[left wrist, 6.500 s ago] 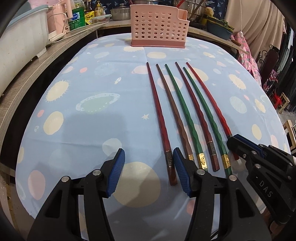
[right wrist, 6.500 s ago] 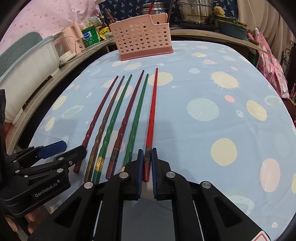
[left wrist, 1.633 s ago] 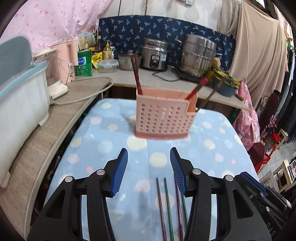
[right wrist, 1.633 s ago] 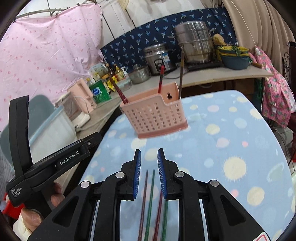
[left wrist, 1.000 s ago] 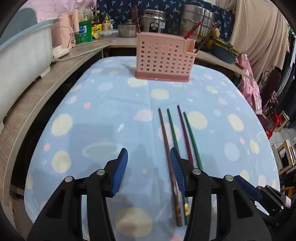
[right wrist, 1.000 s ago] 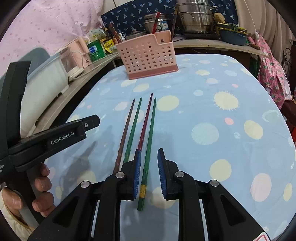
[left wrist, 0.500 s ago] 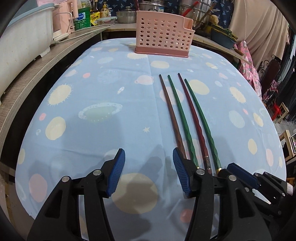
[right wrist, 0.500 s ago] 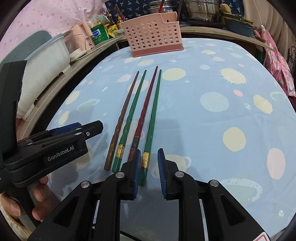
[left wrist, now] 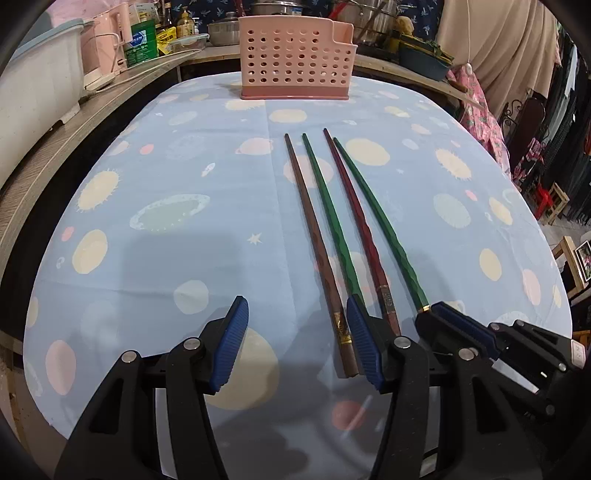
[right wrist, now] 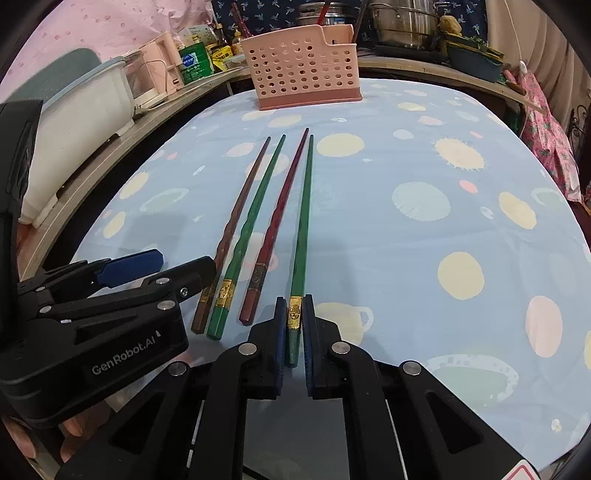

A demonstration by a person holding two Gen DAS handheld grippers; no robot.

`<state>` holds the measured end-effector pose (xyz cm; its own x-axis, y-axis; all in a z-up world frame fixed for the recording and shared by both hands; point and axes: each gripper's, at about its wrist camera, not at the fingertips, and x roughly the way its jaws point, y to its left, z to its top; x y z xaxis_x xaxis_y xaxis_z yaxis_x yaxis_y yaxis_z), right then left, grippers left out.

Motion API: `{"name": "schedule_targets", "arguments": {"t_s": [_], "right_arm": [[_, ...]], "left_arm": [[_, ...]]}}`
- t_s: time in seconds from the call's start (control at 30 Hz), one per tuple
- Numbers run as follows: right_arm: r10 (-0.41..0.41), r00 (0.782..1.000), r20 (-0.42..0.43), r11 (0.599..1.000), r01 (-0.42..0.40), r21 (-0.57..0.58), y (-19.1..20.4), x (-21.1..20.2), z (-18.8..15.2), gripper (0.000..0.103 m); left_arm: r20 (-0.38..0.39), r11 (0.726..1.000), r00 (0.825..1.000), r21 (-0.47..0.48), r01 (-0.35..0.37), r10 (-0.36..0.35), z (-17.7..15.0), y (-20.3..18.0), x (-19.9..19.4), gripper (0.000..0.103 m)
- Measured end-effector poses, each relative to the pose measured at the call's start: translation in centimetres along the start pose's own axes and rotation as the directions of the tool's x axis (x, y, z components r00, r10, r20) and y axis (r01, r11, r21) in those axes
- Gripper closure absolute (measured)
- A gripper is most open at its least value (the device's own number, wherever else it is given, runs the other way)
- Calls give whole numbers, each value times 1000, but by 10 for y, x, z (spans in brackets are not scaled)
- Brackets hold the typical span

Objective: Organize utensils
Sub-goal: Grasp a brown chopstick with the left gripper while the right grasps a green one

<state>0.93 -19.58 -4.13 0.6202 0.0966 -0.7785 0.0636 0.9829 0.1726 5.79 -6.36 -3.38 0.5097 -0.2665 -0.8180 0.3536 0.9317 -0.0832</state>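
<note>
Several long chopsticks lie side by side on the blue tablecloth, thick ends toward me: brown (left wrist: 314, 236), green (left wrist: 332, 218), dark red (left wrist: 360, 221) and a rightmost green one (right wrist: 301, 236). My right gripper (right wrist: 293, 325) has its jaws narrowly set around the thick end of the rightmost green chopstick (left wrist: 380, 221), which lies on the cloth. My left gripper (left wrist: 295, 339) is open and empty, its right finger just right of the brown chopstick's end. A pink perforated basket (left wrist: 295, 70) stands at the table's far edge and also shows in the right wrist view (right wrist: 304, 68).
A grey counter (left wrist: 48, 147) runs along the left with a white tub (left wrist: 33, 81) and pink appliances. Pots and bowls stand on the back counter (right wrist: 402, 22). The table edge drops off at the right near pink cloth (right wrist: 550, 136).
Both grippers came down from the basket to the chopsticks' near ends. The right gripper's jaws have narrowed around the rightmost green chopstick. Two chopsticks seen earlier on the table now stand in the basket.
</note>
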Motion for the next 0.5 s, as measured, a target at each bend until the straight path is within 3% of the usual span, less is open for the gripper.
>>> {"name": "schedule_targets", "arguments": {"t_s": [0.5], "right_arm": [[0, 1000, 6, 1000, 0, 13, -5, 1, 1, 97]], "left_arm": [[2, 998, 999, 39, -44, 44, -3, -5, 8, 50]]}}
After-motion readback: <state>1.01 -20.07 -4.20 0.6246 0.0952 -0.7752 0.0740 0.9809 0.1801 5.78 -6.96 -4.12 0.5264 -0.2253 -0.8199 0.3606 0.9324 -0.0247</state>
